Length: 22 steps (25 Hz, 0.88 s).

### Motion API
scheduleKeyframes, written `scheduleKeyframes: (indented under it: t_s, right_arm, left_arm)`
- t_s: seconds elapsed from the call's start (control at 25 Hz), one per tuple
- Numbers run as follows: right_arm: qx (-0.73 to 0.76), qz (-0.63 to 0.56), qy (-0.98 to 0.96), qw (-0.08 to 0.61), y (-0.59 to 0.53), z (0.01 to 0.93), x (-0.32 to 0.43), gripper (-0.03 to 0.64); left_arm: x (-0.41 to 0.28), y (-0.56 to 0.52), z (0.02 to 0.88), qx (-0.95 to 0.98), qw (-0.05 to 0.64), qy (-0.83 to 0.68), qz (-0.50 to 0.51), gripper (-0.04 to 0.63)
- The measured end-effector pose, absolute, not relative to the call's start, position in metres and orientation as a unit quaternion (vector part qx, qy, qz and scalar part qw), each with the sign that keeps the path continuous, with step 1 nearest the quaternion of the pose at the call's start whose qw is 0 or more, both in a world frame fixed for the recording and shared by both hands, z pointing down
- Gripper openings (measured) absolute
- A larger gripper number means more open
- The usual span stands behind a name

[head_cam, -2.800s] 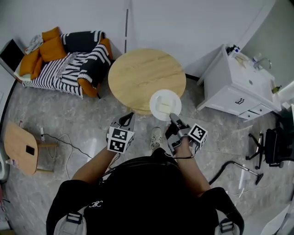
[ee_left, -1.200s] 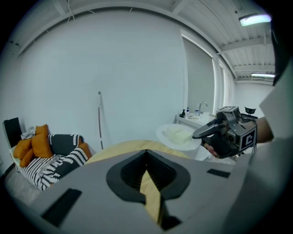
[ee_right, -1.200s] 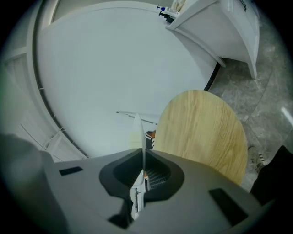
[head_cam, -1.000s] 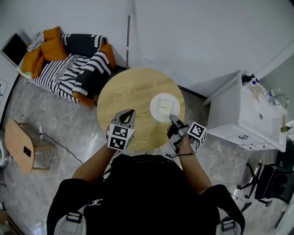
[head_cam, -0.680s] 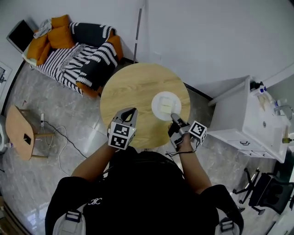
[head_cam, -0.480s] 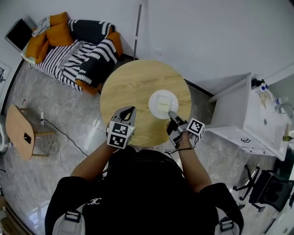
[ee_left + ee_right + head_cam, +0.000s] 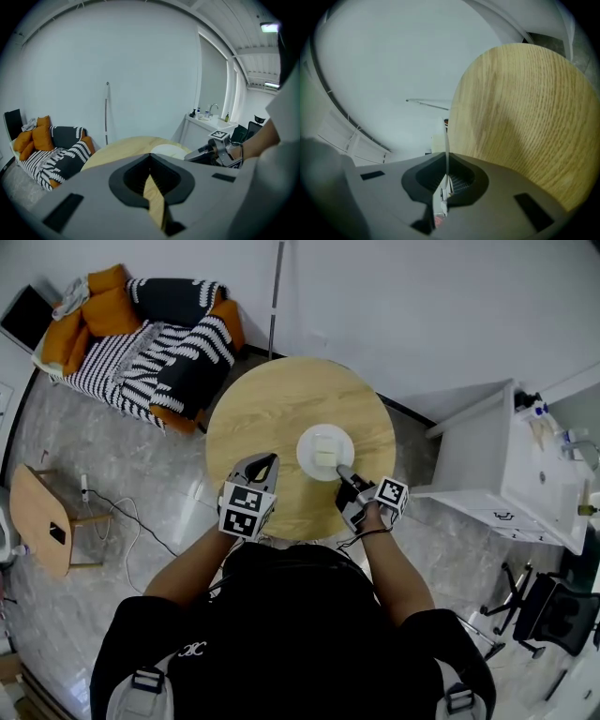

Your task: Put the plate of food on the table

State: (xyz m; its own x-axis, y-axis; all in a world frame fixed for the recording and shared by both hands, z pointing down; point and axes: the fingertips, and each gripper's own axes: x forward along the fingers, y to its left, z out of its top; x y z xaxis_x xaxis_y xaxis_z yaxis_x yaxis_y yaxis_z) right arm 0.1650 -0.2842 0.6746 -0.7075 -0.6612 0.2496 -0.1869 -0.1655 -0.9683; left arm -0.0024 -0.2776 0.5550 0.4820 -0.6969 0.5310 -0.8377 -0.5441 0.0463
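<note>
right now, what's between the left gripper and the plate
Only bare wooden table: in the head view the stretch from the left gripper to the plate holds no object. The right gripper grips the plate's near rim.

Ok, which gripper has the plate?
The right gripper, jaws shut on the plate's near rim; the left gripper holds nothing, its jaws together.

Centre of the head view, there's the round table (image 7: pixel 281 418). The plate (image 7: pixel 325 452) is over its right half, with the food (image 7: pixel 324 447) on top. The right gripper (image 7: pixel 341 472) is at the plate's lower-right rim. The left gripper (image 7: pixel 263 463) is lower left of the plate, over the table's near edge. Upper left is a sofa (image 7: pixel 141 343), and at the left edge a stool (image 7: pixel 42 531). On the right is a cabinet (image 7: pixel 506 465), and in the lower right corner a chair (image 7: pixel 553 606).
</note>
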Motion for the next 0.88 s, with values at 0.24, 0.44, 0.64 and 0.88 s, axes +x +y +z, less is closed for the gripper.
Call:
scheduleKeyframes:
  t_s: [0.24,0.44,0.64,0.88]
  right_arm:
    - [-0.342,-0.693,0.620,0.138,-0.285,0.701,0.164,0.017]
    - [-0.326,-0.694,0.632,0.109,-0.285,0.709,0.146,0.017]
    - [-0.341,-0.698,0.623,0.097,-0.283,0.723,0.138,0.017]
    - [-0.352,-0.701,0.614,0.082,-0.272,0.736,0.136,0.017]
  left_arm:
    - [-0.015,-0.284,0.559,0.844,0.161,-0.456,0.231,0.008]
    - [-0.030,-0.290,0.561,0.843,0.163,-0.456,0.233,0.008]
    - [-0.048,-0.296,0.562,0.840,0.167,-0.460,0.233,0.008]
    - [-0.057,-0.296,0.568,0.838,0.174,-0.460,0.236,0.008]
